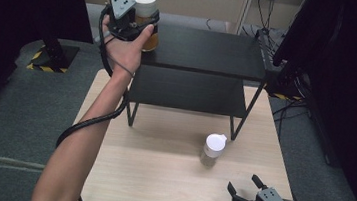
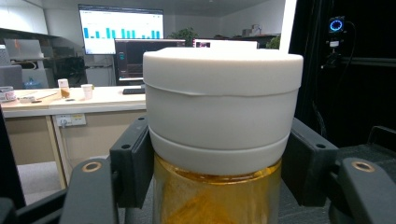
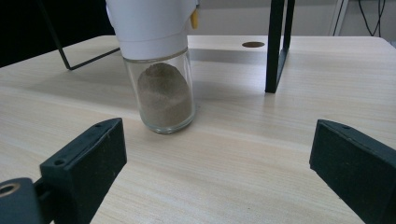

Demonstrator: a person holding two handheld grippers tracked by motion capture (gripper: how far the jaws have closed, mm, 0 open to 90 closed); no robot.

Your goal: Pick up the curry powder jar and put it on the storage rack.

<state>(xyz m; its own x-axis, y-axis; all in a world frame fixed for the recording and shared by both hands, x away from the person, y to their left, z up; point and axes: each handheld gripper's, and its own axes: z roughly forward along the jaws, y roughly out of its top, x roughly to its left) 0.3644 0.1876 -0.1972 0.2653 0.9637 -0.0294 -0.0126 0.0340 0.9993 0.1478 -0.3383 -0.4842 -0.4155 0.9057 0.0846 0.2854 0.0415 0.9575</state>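
Up at eleven o'clock in the high view, the amber-filled jar [image 1: 146, 19] with its white lid [image 2: 222, 98] sits at the left end of the black shelf rack's [image 1: 206, 53] top tier. Clenched on it is the left gripper [image 1: 133, 21]: in the left gripper view both black jaws press the jar's sides just under the lid, and the jar stands upright. One left hand [image 1: 124, 49] wraps the gripper's body, with the cable trailing down along the forearm. Nearer, about the middle of the wooden bench [image 1: 158, 179], a small glass shaker [image 1: 212, 149] of brownish powder with a white cap stands upright, just in front of the rack's right leg. Down at five o'clock the right gripper [image 1: 245, 185] rests near the bench edge, its jaws released and spread wide, pointing toward the shaker yet well apart from it.
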